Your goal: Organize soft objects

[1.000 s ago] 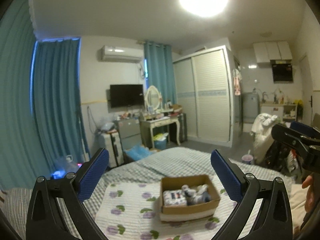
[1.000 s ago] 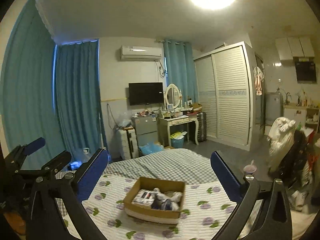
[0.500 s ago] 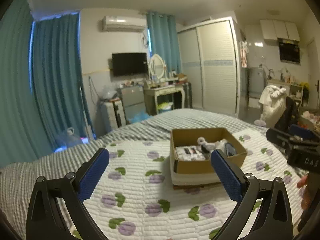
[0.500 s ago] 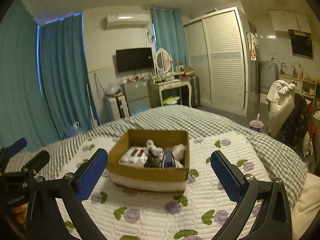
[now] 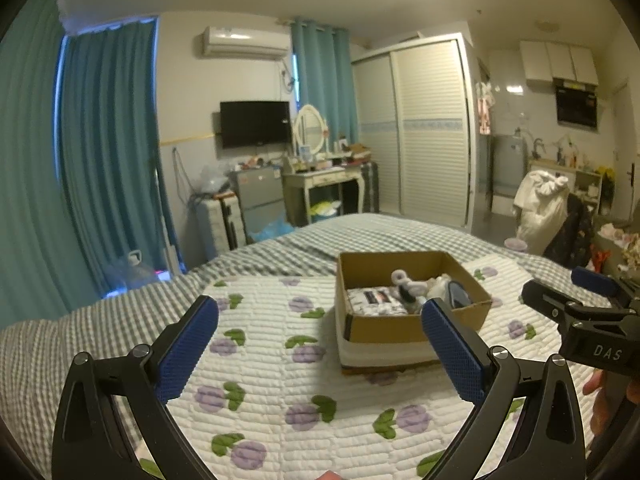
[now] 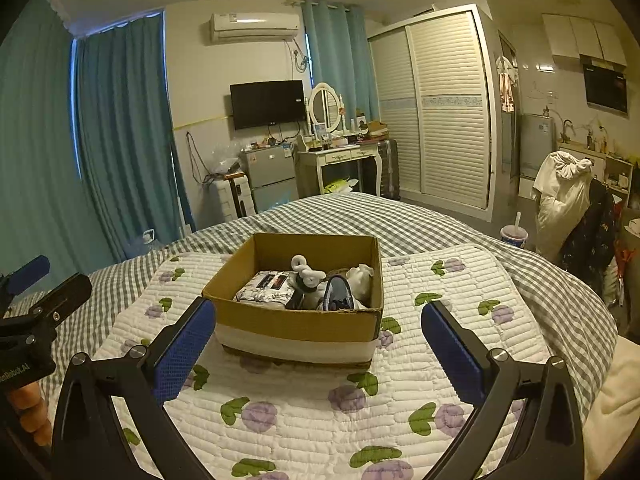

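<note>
An open cardboard box (image 6: 296, 322) stands on a white quilt with purple flowers (image 6: 320, 408) on the bed. In it lie a folded patterned cloth (image 6: 266, 286), a grey-white plush toy (image 6: 306, 274), a dark blue item (image 6: 338, 294) and a pale soft toy (image 6: 362, 280). My right gripper (image 6: 318, 350) is open and empty, just in front of the box. My left gripper (image 5: 320, 346) is open and empty, left of and in front of the box (image 5: 404, 326). The right gripper also shows at the right edge of the left wrist view (image 5: 580, 312).
A grey checked bedspread (image 6: 440, 224) covers the bed beyond the quilt. Past the bed stand a dressing table with mirror (image 6: 340, 152), a small fridge (image 6: 272, 176), teal curtains (image 6: 120, 140) and a wardrobe (image 6: 440, 108). A chair piled with clothes (image 6: 568, 200) stands at right.
Both grippers have tilted down and moved closer to the box, which now looks larger and lower in both views. Both stay open and empty.
</note>
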`<state>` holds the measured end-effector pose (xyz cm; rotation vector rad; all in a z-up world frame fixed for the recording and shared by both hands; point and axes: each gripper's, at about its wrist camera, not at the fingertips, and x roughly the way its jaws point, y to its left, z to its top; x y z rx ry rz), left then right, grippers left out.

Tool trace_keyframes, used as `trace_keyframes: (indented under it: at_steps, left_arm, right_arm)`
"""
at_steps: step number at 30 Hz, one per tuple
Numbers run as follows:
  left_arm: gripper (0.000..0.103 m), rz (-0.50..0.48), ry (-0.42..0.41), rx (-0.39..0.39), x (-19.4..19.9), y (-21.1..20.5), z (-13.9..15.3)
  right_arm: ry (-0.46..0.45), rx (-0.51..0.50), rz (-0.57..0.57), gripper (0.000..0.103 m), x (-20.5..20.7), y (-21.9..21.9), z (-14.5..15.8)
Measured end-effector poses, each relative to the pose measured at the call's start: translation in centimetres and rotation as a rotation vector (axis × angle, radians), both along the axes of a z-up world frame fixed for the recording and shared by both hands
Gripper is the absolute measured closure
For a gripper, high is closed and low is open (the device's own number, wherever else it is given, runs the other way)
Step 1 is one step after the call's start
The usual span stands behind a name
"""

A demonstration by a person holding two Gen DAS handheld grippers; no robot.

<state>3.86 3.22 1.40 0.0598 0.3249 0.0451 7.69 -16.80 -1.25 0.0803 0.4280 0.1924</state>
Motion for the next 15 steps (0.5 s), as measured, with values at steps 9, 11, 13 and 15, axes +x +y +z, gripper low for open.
trace_keyframes:
  at_steps: [9, 11, 13, 15]
  left_arm:
    - [0.000, -0.011, 0.020, -0.019, 0.37, -0.01, -0.61]
    - [0.000, -0.014, 0.024, -0.017, 0.41, -0.11, -0.67]
    - [0.000, -0.016, 0.027, -0.009, 0.45, -0.30, -0.78]
    - [0.000, -0.019, 0.030, -0.009, 0.51, -0.43, -0.84]
  right_arm:
    - [-0.014, 0.010, 0.004, 0.000, -0.57, 0.14, 0.65]
    - [-0.017, 0.007, 0.008, 0.000, -0.71, 0.26, 0.59]
    - [-0.019, 0.007, 0.012, 0.000, -0.82, 0.30, 0.59]
    - [-0.020, 0.005, 0.017, 0.000, -0.88, 0.48, 0.59]
